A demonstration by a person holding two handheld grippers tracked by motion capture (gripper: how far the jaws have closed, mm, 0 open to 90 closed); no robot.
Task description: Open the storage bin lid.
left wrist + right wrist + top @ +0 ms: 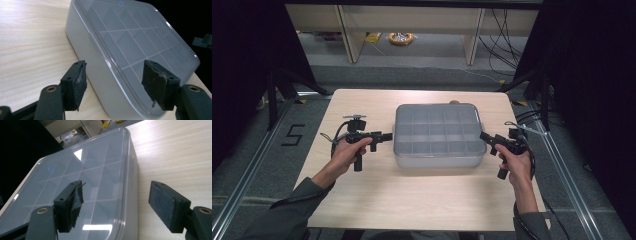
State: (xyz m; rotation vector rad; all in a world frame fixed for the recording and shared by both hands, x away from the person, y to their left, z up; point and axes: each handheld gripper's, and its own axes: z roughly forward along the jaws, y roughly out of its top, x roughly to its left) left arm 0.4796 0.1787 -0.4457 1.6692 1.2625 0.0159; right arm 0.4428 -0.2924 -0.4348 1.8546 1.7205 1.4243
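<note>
A grey translucent compartment box (439,135) with a clear lid lies shut in the middle of the wooden table (412,200). My left gripper (387,136) points at its left short side. In the left gripper view the box (130,42) has its near edge between the jaws of the left gripper (113,75), one pad beside the wall and one over the lid, neither pressing. My right gripper (484,136) faces the right short side. In the right gripper view the right gripper (117,195) straddles the edge of the box (82,182), jaws apart, with no pad touching it.
Bare table runs in front of the box and to both sides. Black curtains flank the table. Beyond the far edge are shelf legs, cables and a yellow round object (401,38) on the floor. A "5" mark (293,135) lies on the floor at left.
</note>
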